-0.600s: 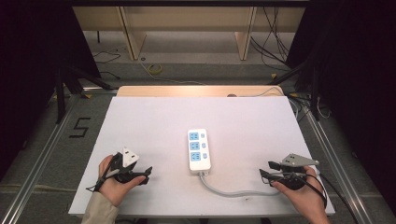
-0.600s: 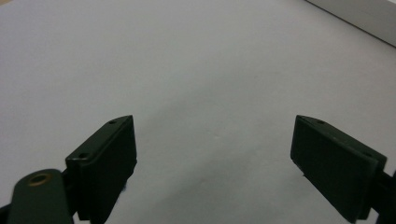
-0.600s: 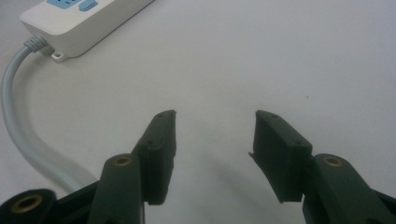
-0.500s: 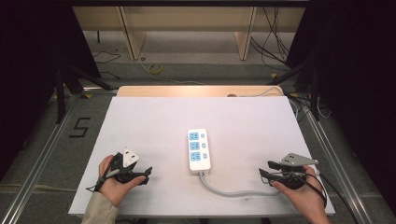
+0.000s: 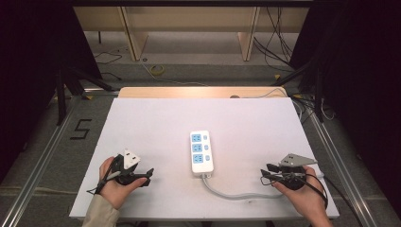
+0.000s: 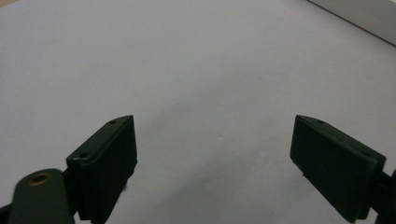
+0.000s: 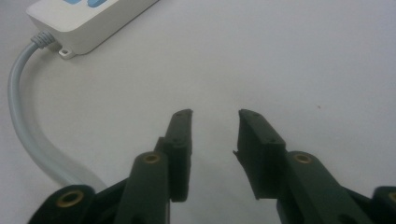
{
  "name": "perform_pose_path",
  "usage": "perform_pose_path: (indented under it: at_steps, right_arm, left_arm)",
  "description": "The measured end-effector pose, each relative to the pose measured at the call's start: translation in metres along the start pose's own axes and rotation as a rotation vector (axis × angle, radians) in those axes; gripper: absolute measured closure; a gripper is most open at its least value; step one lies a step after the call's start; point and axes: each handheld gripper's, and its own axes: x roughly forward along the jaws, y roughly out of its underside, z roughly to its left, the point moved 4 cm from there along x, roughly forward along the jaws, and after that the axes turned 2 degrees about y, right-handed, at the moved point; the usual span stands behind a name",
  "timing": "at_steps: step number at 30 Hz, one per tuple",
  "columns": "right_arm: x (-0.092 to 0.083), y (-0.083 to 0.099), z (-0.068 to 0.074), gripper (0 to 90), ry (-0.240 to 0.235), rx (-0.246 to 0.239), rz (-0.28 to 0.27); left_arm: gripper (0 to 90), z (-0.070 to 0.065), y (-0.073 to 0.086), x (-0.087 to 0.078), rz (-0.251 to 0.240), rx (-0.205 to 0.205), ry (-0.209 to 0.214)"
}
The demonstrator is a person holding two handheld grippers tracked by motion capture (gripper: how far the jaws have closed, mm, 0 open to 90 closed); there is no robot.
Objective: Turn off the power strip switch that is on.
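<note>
From the high view, my left gripper (image 5: 144,176) rested on the near left of the white table (image 5: 156,123), and my right gripper (image 5: 265,174) rested on the near right, both pointing in toward the middle. The power strip (image 5: 201,152) lay between them at the table's centre, well apart from each, its grey cable (image 5: 231,193) curling off the near end toward my right hand (image 5: 302,194). I judged this the opening step: neither tool had anything, and both were only lined up for an approach. Over to the left gripper view: my fingers (image 6: 105,163) stood wide, nothing between them but bare table, and a pale edge at the far right corner was cut off, too little to name. Then the right gripper view: my fingers (image 7: 180,149) stood narrow, parted with a clear gap and empty, while the strip's cable end sat far left, cropped by the frame, and the cable swept down past the left finger. The next move, I reckoned, called for reaching inward to the strip or its cable, with the right fingers widened first if the body was the target. The strip's sockets were too small from above to read.
</note>
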Motion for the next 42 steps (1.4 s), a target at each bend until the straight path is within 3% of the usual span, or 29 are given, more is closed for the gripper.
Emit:
perform_pose_path:
  at_steps: [10,24,42]
  right_arm:
    - [-0.002,-0.007,0.002,90.0,0.007,-0.026,0.028]
    - [0.002,-0.017,0.003,90.0,0.008,-0.012,0.064]
    - [0.012,-0.032,0.008,90.0,-0.007,-0.035,0.088]
  left_arm:
    - [14.5,0.0,-0.001,0.0,-0.003,0.0,-0.002]
    - [14.7,0.0,-0.002,-0.001,-0.009,-0.002,-0.006]
    - [14.8,-0.002,-0.003,0.0,-0.011,0.003,-0.003]
